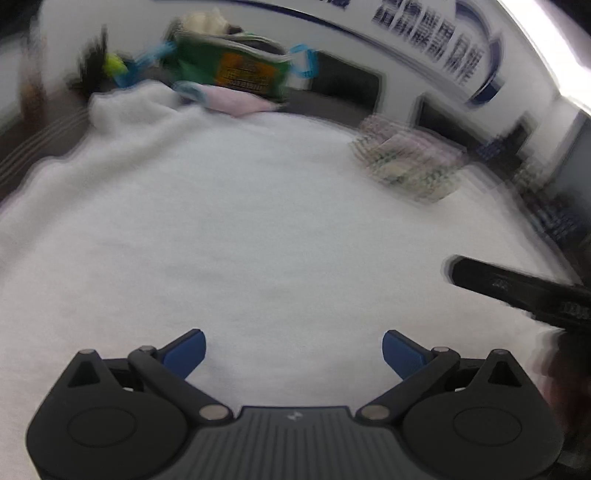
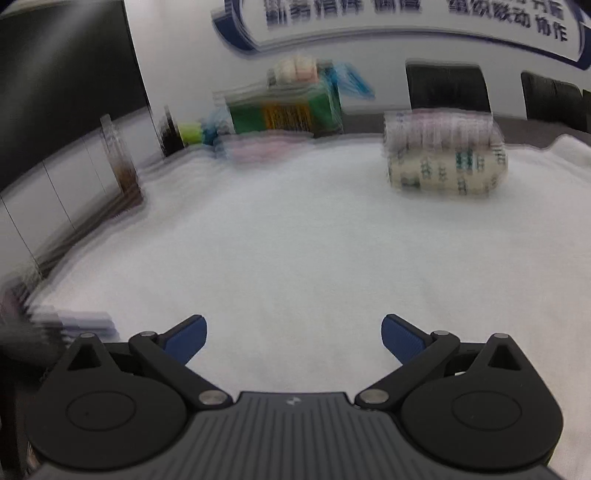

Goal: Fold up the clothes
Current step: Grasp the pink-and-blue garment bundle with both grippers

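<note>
Right wrist: wall lettering blurred.

White cloth over worktop: soft, matt, fuzzy nap. Left gripper and right gripper: matt black plastic, ribbed blue pads, shiny metal pivot pins. Folded patterned clothes: cloth, blurred. Green bag: glossy.

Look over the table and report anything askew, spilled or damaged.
Nothing stands out, though both views are motion-blurred. The folded patterned stack sits squared on the white cloth, the pink garment lies flat by the green bag, and both tongs, left and right, are open and empty.
</note>
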`<state>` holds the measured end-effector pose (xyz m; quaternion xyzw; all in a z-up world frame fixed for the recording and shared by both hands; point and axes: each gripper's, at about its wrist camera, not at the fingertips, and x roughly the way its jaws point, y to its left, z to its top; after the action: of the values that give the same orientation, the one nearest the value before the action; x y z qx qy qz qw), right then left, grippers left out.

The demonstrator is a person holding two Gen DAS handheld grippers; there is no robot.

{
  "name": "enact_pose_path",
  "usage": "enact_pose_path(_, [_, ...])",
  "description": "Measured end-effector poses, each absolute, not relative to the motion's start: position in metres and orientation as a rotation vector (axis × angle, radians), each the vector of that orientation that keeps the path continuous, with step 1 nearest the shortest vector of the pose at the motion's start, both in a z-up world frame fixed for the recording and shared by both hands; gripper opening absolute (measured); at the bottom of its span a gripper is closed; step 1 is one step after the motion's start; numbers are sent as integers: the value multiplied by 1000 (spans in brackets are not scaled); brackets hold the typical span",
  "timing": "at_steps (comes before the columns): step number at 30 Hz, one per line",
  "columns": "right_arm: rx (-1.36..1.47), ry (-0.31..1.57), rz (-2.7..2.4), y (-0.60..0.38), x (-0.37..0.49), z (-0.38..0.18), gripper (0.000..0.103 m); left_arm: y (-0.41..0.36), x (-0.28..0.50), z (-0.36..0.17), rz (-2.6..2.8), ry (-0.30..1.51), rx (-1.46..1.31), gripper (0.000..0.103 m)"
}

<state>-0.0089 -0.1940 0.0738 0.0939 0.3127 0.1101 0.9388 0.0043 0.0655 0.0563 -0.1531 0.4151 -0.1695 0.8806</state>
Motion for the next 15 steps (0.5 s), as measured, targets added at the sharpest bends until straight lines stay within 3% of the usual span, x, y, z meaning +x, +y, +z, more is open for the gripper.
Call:
enact_pose_path(5, [143, 516, 342, -196, 54, 158, 103, 108, 92, 120, -177, 694, -346, 103])
enact_pose_path(9, [78, 439, 255, -178, 165, 192, 103, 124, 193, 143, -43, 565, -251, 103])
enact_pose_path(11, [86, 516, 204, -167, 234, 185, 103, 126, 247, 122, -90, 676, -331, 102])
enact_pose_path(13, [167, 631, 186, -162, 302, 164, 102, 125, 296, 97, -79, 798, -427, 92])
enact_pose_path(15, [231, 726, 174, -155, 354, 137, 102, 113, 324, 76, -55, 841, -431, 89])
